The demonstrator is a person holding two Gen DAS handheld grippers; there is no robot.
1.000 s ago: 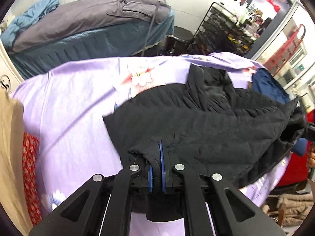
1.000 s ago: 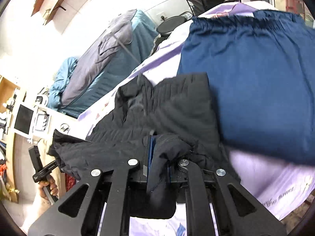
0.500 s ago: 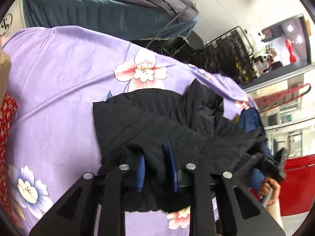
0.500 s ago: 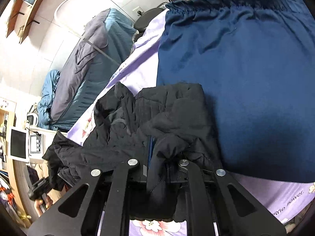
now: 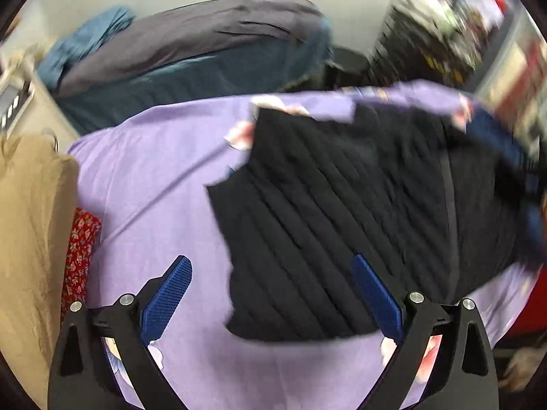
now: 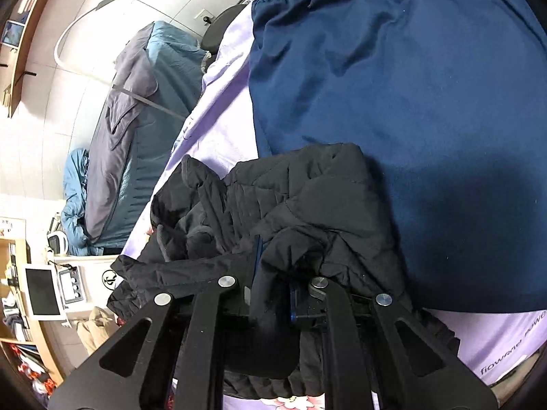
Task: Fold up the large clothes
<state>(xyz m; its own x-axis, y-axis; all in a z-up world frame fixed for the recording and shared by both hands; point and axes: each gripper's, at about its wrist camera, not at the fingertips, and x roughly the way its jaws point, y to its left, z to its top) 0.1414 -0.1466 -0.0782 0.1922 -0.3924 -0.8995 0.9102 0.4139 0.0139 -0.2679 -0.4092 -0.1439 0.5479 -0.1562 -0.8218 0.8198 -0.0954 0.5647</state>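
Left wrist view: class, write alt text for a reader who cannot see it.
The open left gripper hovers over a black quilted padded jacket lying on a lilac floral bedsheet, its blue ribbed fingers spread wide and gripping nothing. The picture is motion-blurred; a beige garment hangs at the left edge.

place: massage or beauty salon; evidence: covered treatment bed; stool; product rack
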